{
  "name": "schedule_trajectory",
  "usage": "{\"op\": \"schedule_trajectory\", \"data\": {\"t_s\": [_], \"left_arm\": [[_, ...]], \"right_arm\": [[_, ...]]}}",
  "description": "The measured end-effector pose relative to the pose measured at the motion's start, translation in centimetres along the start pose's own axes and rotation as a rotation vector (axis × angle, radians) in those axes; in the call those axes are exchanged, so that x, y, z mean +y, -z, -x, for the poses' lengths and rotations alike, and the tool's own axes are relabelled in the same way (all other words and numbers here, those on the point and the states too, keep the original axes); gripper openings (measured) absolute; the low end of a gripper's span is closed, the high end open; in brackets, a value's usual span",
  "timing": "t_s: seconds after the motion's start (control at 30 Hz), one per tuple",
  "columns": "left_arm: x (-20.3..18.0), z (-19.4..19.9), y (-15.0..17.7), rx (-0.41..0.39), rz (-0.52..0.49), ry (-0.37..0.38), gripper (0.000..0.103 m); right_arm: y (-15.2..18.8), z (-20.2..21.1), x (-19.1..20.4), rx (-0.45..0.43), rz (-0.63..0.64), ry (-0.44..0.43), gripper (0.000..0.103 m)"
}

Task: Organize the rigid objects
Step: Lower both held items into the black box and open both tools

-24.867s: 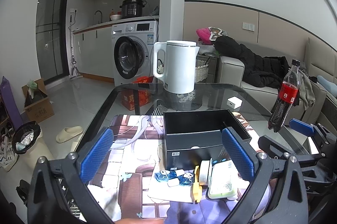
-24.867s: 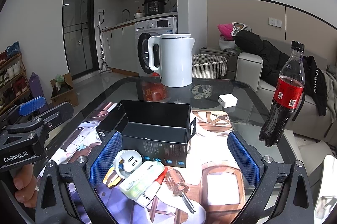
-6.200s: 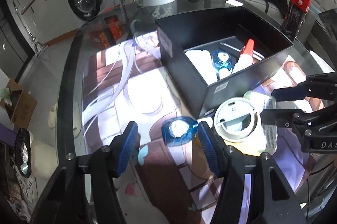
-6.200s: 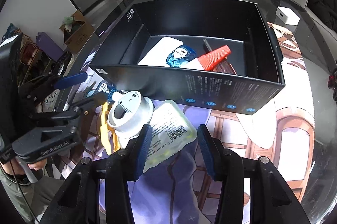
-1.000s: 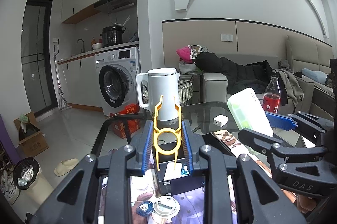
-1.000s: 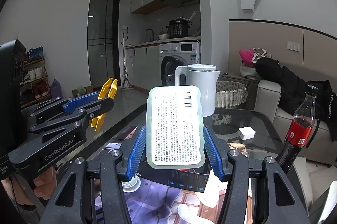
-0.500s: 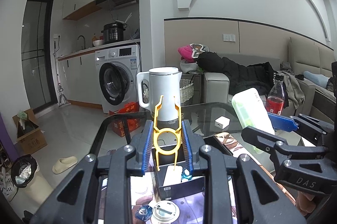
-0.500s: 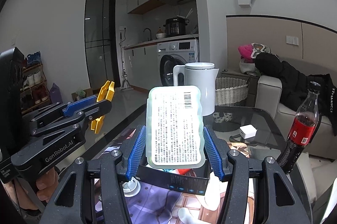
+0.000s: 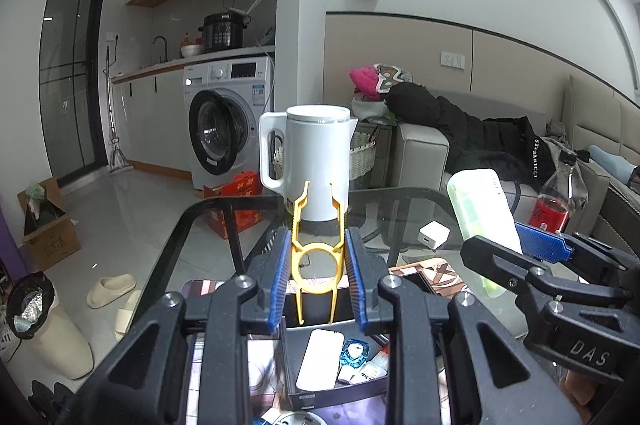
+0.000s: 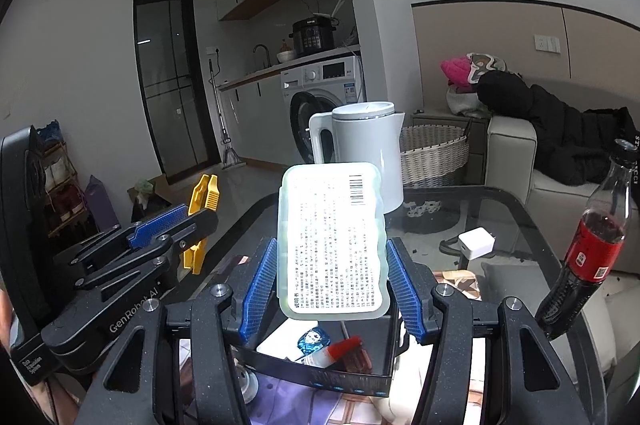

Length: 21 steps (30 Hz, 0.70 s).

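Both grippers had carried loads above the black box [image 10: 340, 365] at 6 o'clock, left gripper [image 9: 316, 265] pinching yellow clip [image 9: 317, 257], right gripper [image 10: 332, 285] clamping pale green case [image 10: 332, 241]; carrying step, next likely lowering in and releasing.

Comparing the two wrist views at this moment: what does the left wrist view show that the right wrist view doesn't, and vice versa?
Only the left wrist view: slippers on the floor. Only the right wrist view: printed label of the pale green case held in the right gripper. Both: the yellow clip in the left gripper, white kettle, black box, cola bottle.
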<state>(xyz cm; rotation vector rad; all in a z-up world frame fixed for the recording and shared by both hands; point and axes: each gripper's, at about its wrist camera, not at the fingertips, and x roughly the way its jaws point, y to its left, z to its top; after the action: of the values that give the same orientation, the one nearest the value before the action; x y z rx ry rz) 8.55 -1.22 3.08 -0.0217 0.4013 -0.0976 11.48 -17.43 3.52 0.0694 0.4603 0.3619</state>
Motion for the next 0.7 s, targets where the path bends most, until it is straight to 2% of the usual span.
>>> {"op": "schedule_trajectory", "data": {"t_s": [0.23, 0.37, 0.47, 0.7], "left_arm": [[0.6, -4.0, 0.6, 0.129, 0.013, -0.003, 0.025], [1.3, -6.9, 1.6, 0.281, 0.042, 0.033, 0.025], [1.0, -8.6, 2.4, 0.371, 0.033, 0.045, 0.025], [-0.2, -10.8, 4.1, 0.505, -0.013, 0.073, 0.025]], "right_arm": [[0.2, -3.3, -1.6, 0.081, -0.076, -0.017, 0.056], [0.7, -5.1, -2.3, 0.15, -0.113, -0.024, 0.056], [1.4, -6.9, -2.9, 0.243, -0.158, -0.029, 0.056], [3.2, -9.9, -3.4, 0.422, -0.213, -0.045, 0.056]]}}
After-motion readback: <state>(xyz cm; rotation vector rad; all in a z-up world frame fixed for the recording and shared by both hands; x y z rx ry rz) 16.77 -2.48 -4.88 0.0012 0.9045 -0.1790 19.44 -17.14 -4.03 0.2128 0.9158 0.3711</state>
